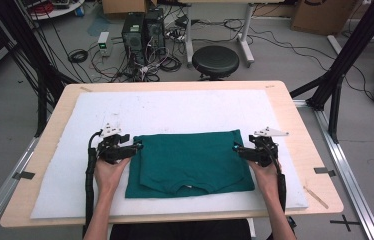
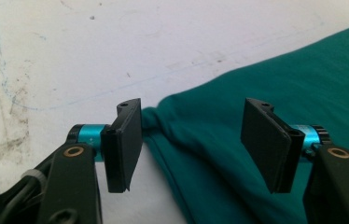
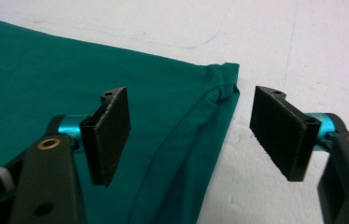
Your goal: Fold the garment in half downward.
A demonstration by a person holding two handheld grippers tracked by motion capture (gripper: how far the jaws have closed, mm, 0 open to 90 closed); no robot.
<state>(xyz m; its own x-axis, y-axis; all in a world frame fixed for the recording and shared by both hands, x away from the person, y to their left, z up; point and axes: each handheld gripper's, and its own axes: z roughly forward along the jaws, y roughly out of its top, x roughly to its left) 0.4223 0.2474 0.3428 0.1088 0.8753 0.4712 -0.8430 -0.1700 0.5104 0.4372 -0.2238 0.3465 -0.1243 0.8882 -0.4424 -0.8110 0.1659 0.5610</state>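
Folding looks like the step in hand: a green T-shirt [image 1: 190, 162], already folded into a rectangle, lies flat on the white mat [image 1: 175, 107] over the counter [image 1: 295, 107]. The left gripper [image 1: 136, 146] and right gripper [image 1: 237, 148] sit at its far corners, jaws wide, pressing nothing. Next, each must close on its corner before lifting.

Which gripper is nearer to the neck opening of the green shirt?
Left, slightly. The neck opening lies on the shirt's near edge; the left gripper is at the far left corner, the right gripper at the far right.
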